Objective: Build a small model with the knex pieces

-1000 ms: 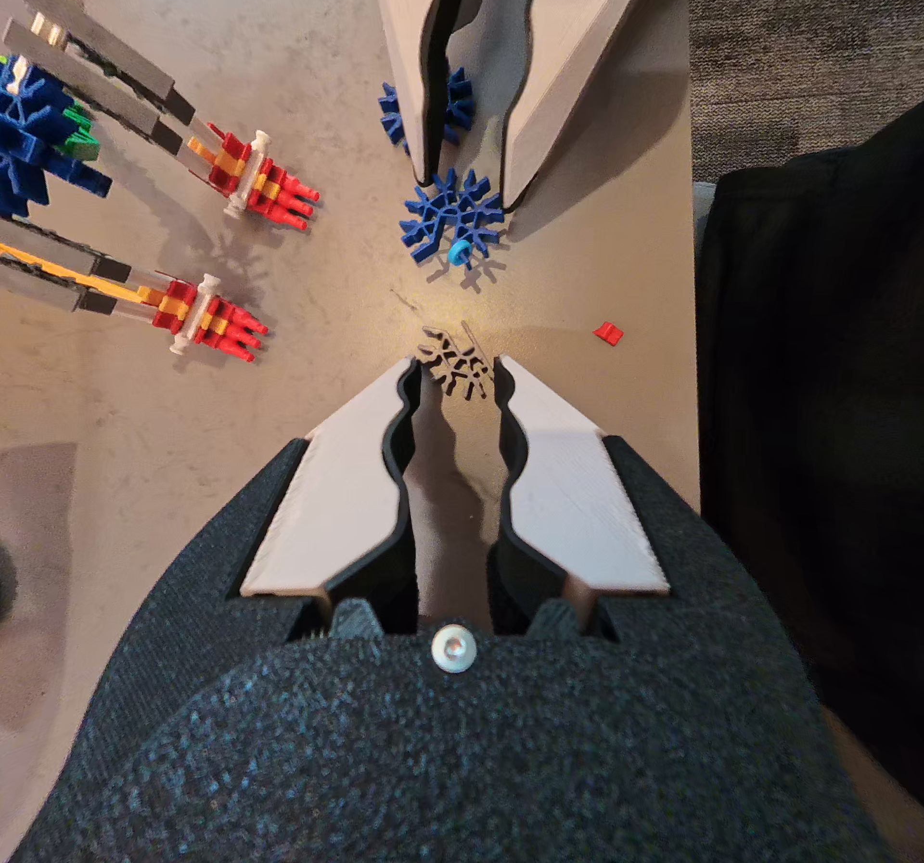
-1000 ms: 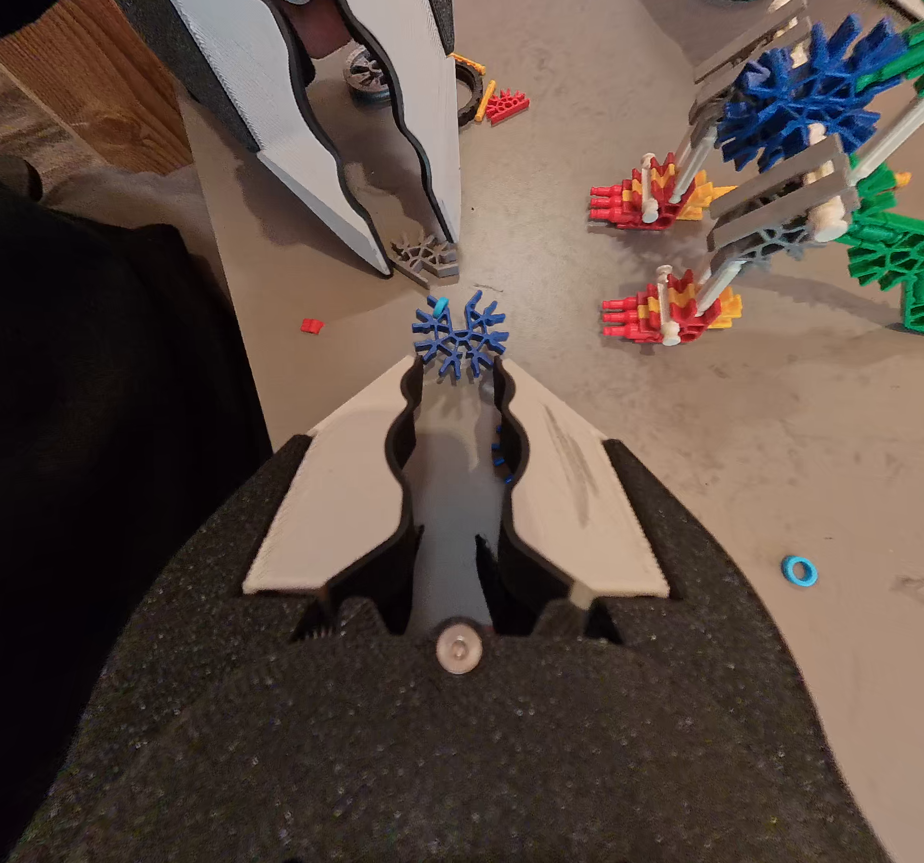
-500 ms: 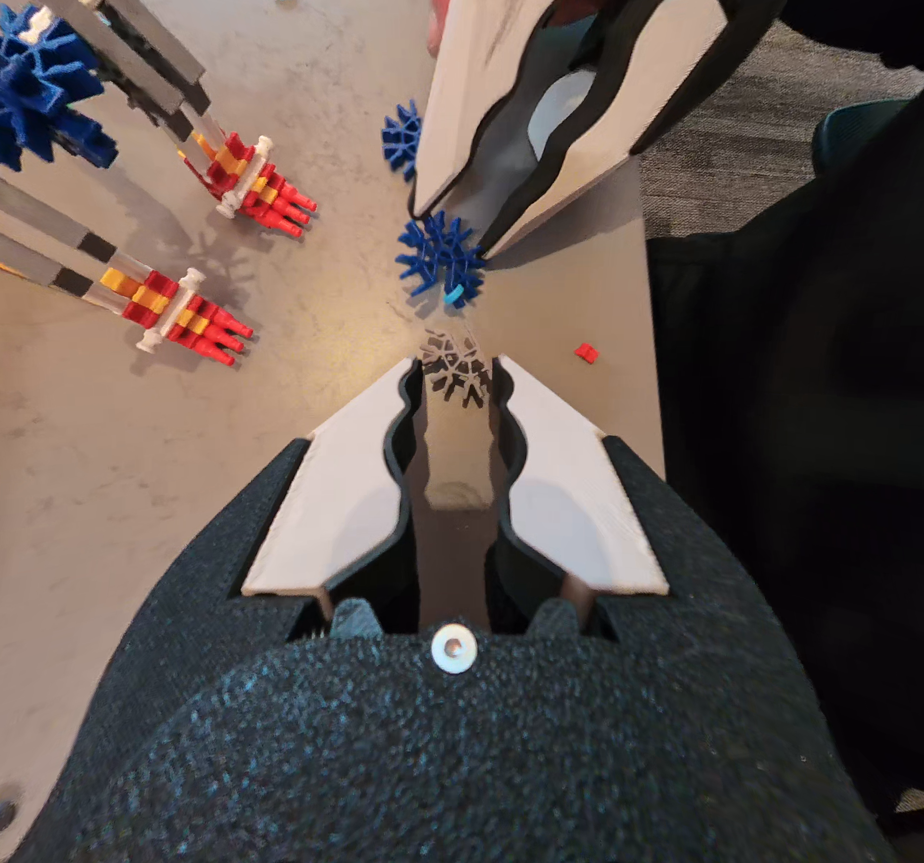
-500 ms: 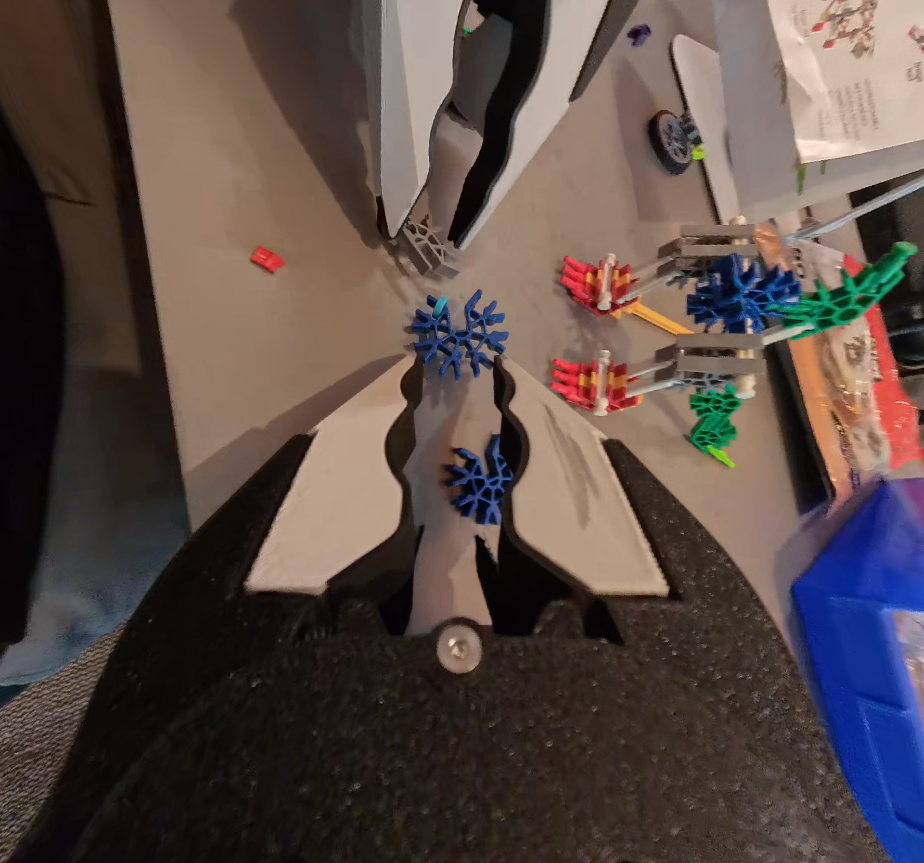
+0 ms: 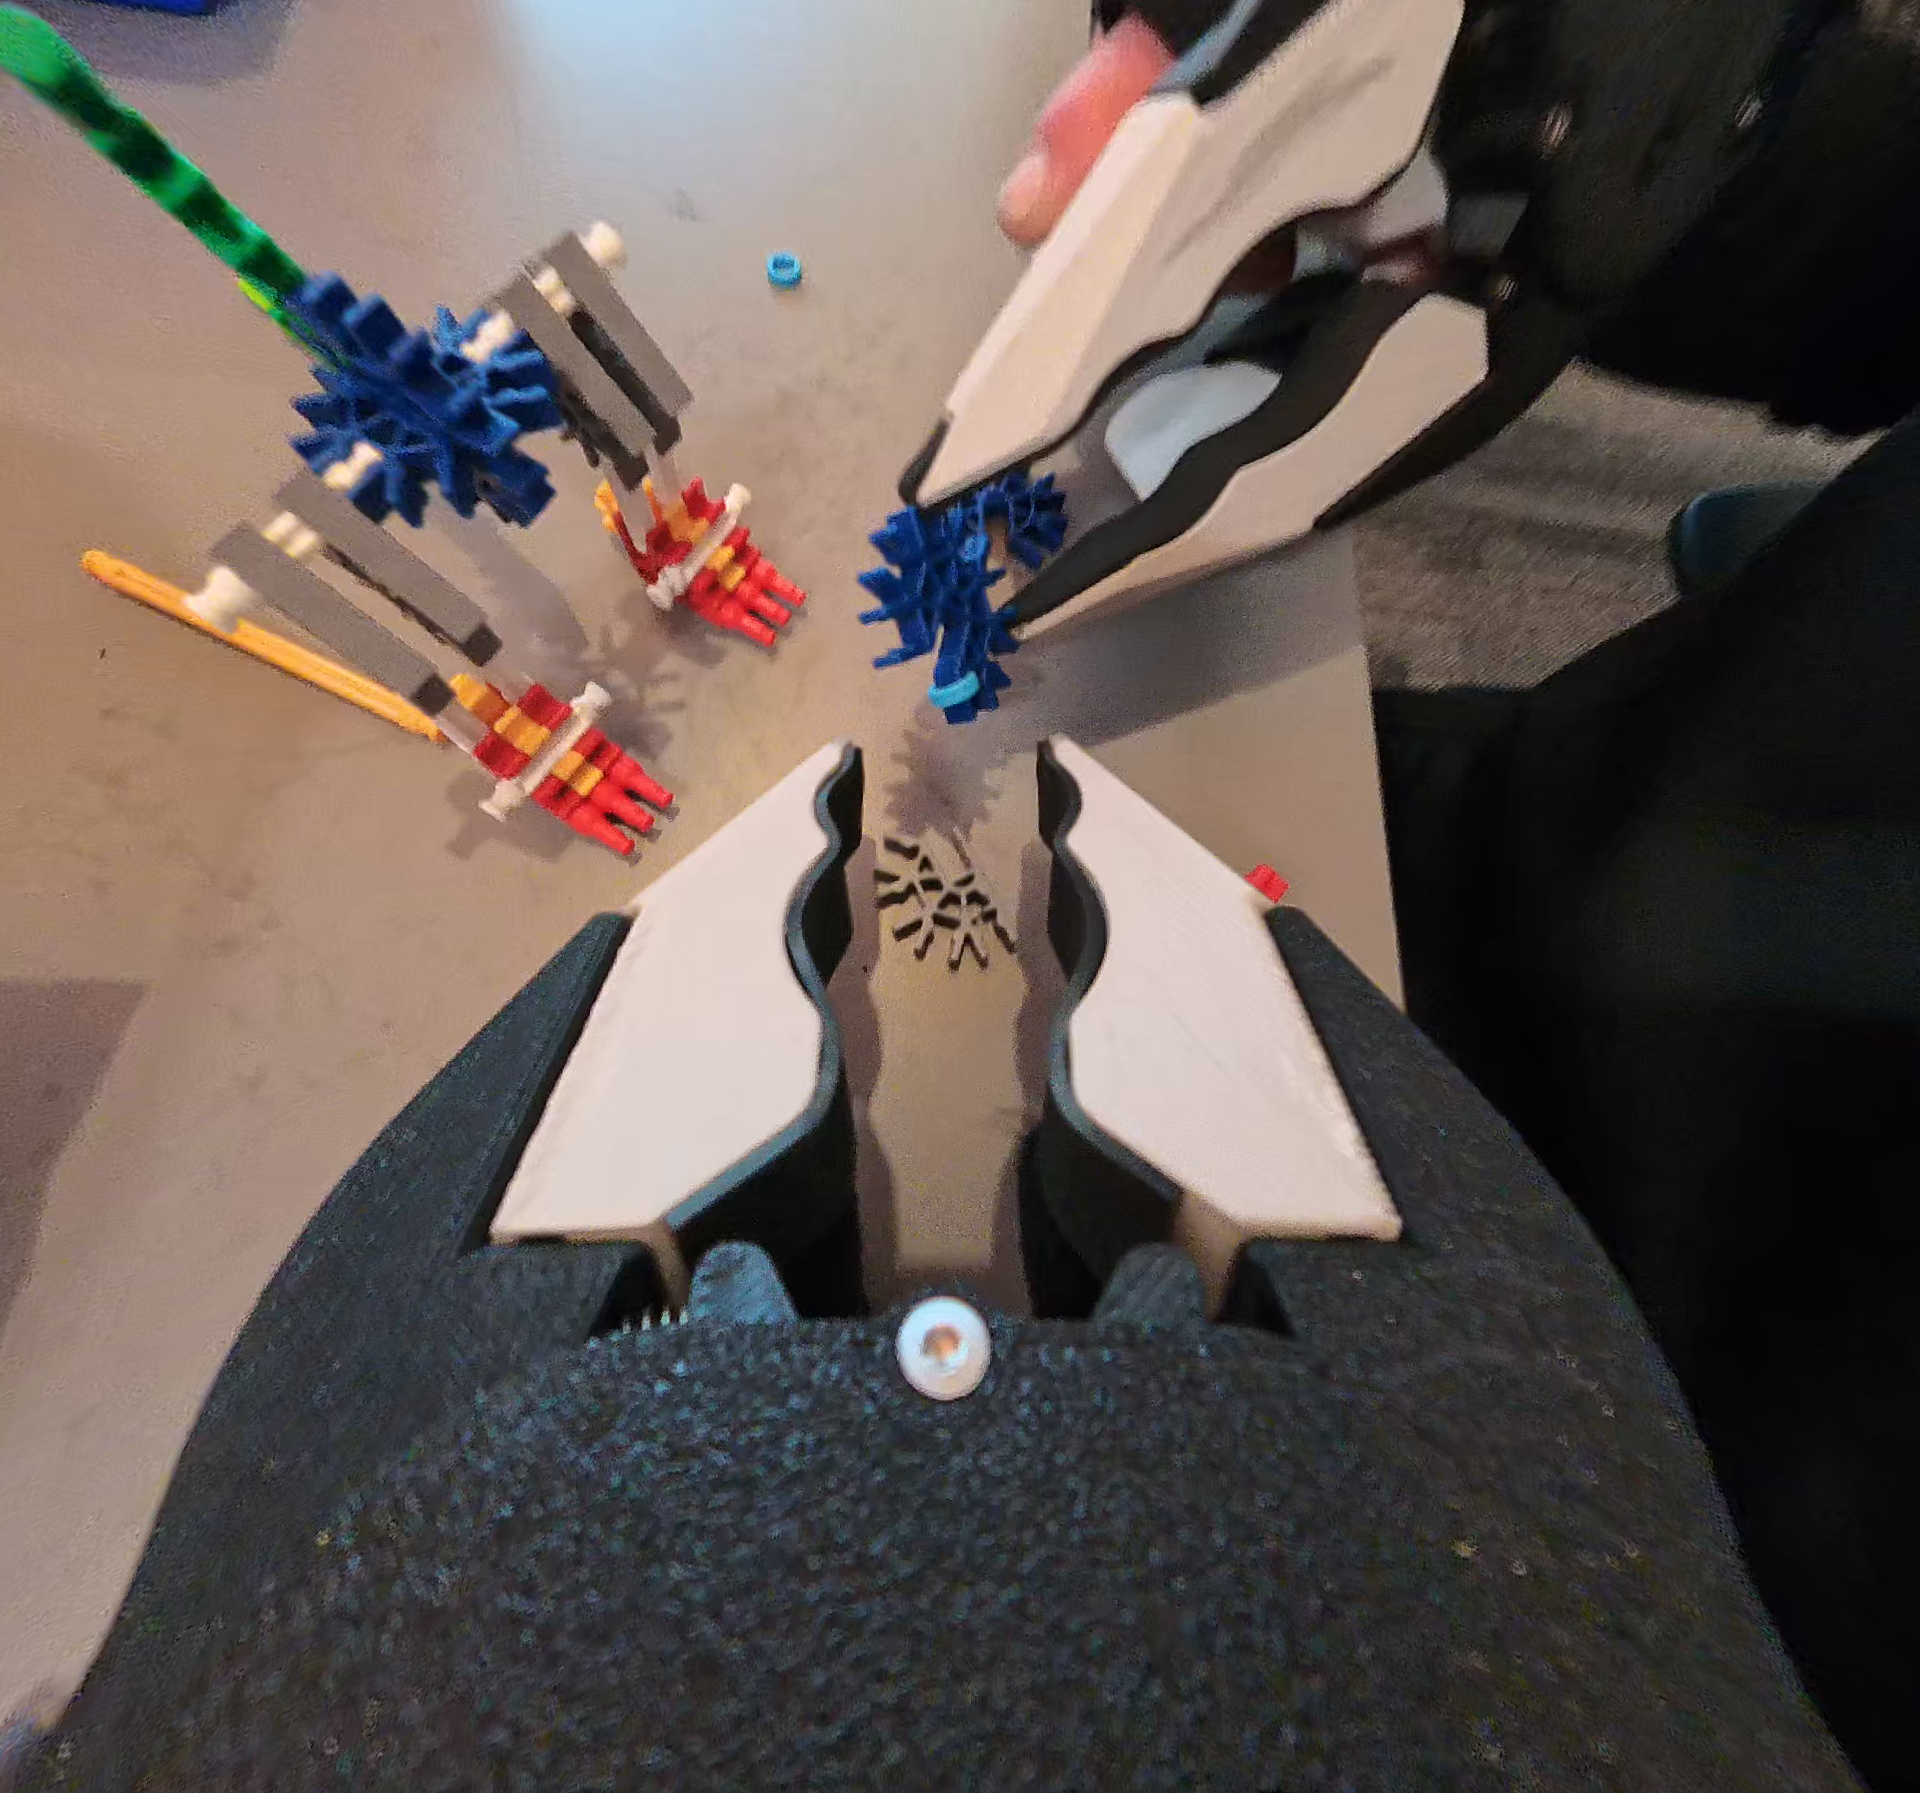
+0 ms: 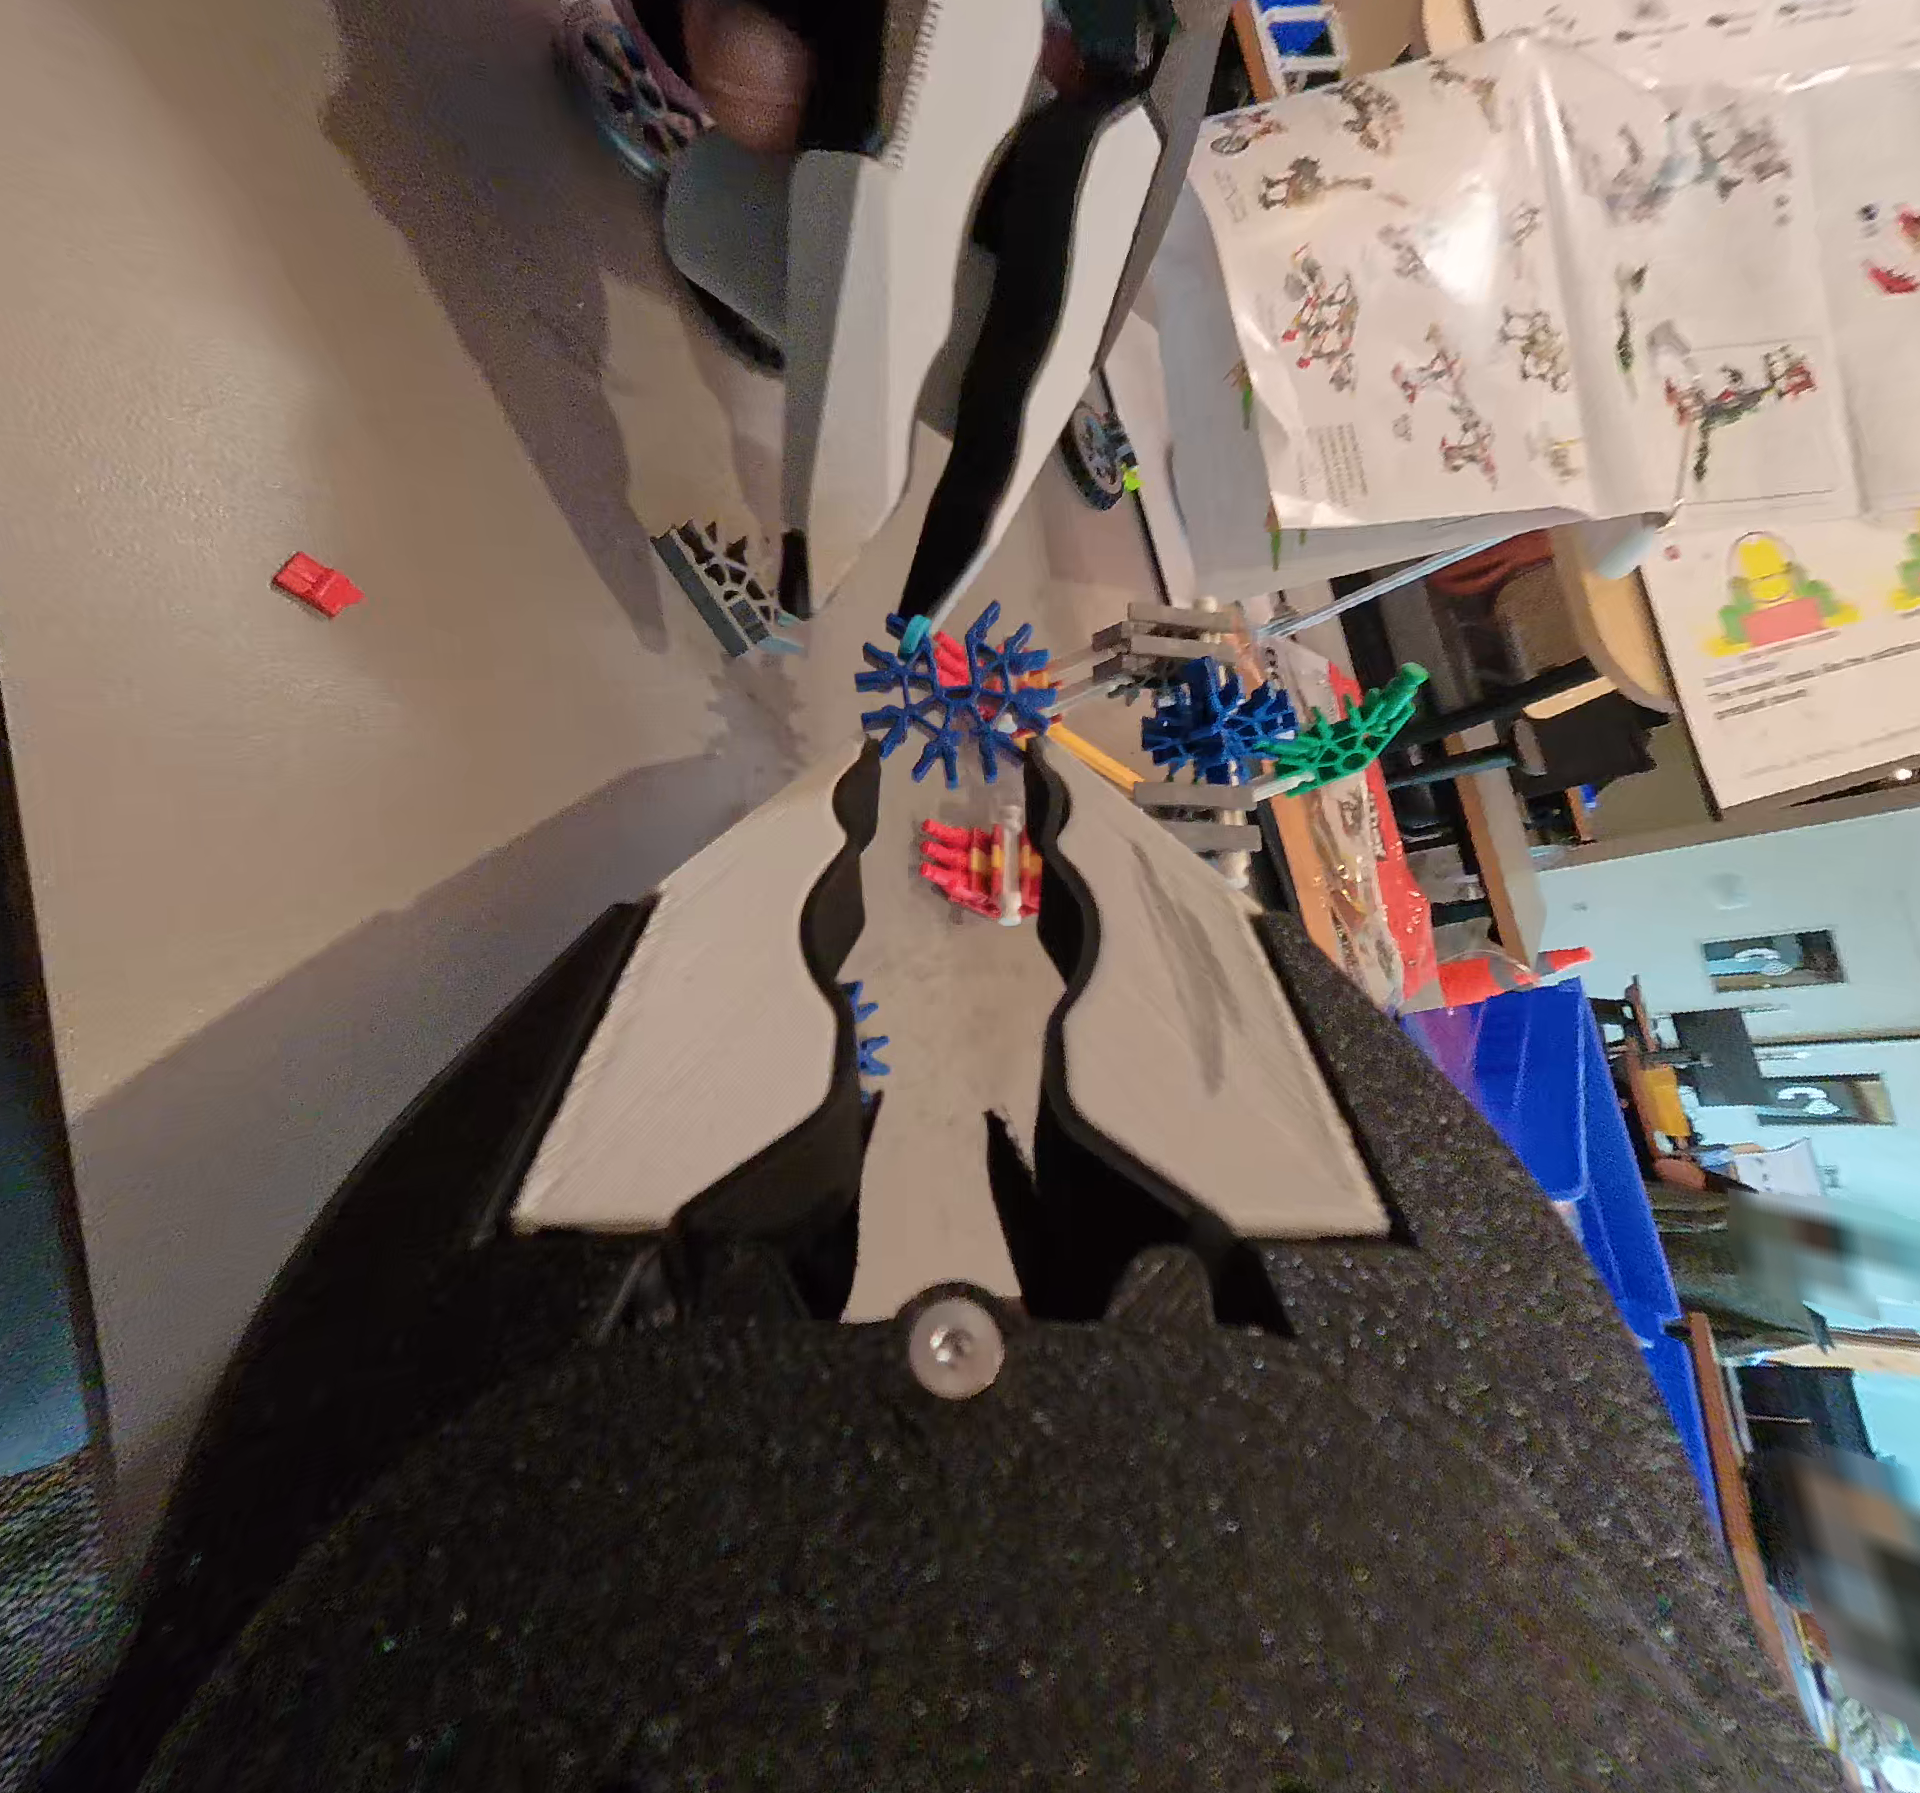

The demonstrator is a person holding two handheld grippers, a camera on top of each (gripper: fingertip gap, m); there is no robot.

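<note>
My right gripper (image 6: 948, 756) is shut on a blue snowflake connector (image 6: 951, 699) at its fingertips and holds it off the table. A small light-blue ring (image 6: 914, 637) sits on one of its arms. In the left wrist view the right gripper (image 5: 971, 548) holds this connector (image 5: 935, 590) above its shadow. A second blue connector (image 5: 1029, 517) lies behind it. My left gripper (image 5: 945, 761) is open. A grey snowflake connector (image 5: 940, 912) lies flat on the table between its fingers, apart from both. In the right wrist view it (image 6: 727, 590) lies beside the left gripper (image 6: 862, 600).
A model of grey bars, blue connectors and red-yellow feet (image 5: 582, 517) stands left of both grippers. A tiny red piece (image 5: 1265, 881) lies near the table's right edge (image 5: 1371, 808). A loose blue ring (image 5: 784, 268), a blue bin (image 6: 1538, 1120) and instruction sheets (image 6: 1507, 289) lie farther off. Only a small space, under 4 cm, lies between the two pairs of fingers.
My right gripper has lifted and tilted the blue connector off the table. My left gripper has moved forward, so the grey connector now lies farther back between its fingers.
</note>
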